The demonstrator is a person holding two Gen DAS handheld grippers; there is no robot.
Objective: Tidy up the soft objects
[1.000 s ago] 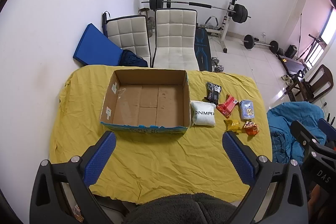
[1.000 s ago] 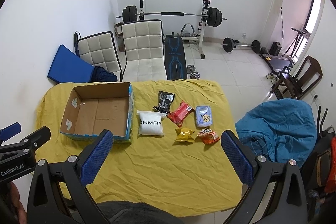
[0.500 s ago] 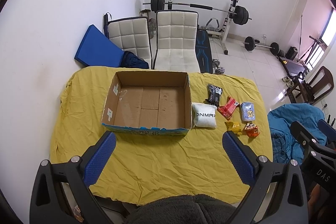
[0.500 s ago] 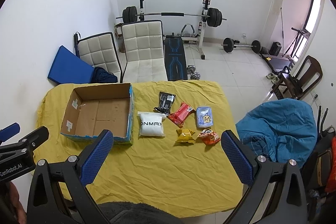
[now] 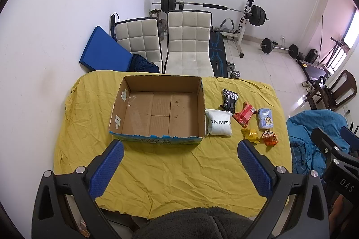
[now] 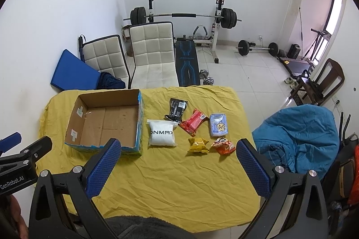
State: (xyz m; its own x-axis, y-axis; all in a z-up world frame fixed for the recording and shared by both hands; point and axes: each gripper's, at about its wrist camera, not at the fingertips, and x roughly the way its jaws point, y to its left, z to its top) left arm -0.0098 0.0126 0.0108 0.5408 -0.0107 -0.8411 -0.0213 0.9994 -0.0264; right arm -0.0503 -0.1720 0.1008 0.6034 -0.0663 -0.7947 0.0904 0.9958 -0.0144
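Left wrist view is showing the left gripper hanging wide apart above the near edge of the yellow tablecloth, gripping nothing. At twelve o'clock from it the cardboard box is sitting open-topped, and its floor is showing bare, with nothing inside. Just beside the box's right wall the white pouch is lying flat; at about one o'clock the black packet, red packet, pale blue pack, yellow snack bag and orange snack bag are lying near one another.

Right wrist view is showing the right gripper likewise spread and holding nothing, with the packets at roughly twelve o'clock and the box at ten o'clock. The white pouch is looking plump and yielding, probably light, so a pinch across its middle should be holding best. The two snack bags are looking glossy, puffed and likely slippery; taking them at a crimped end seam seems safer than squeezing the air-filled belly.
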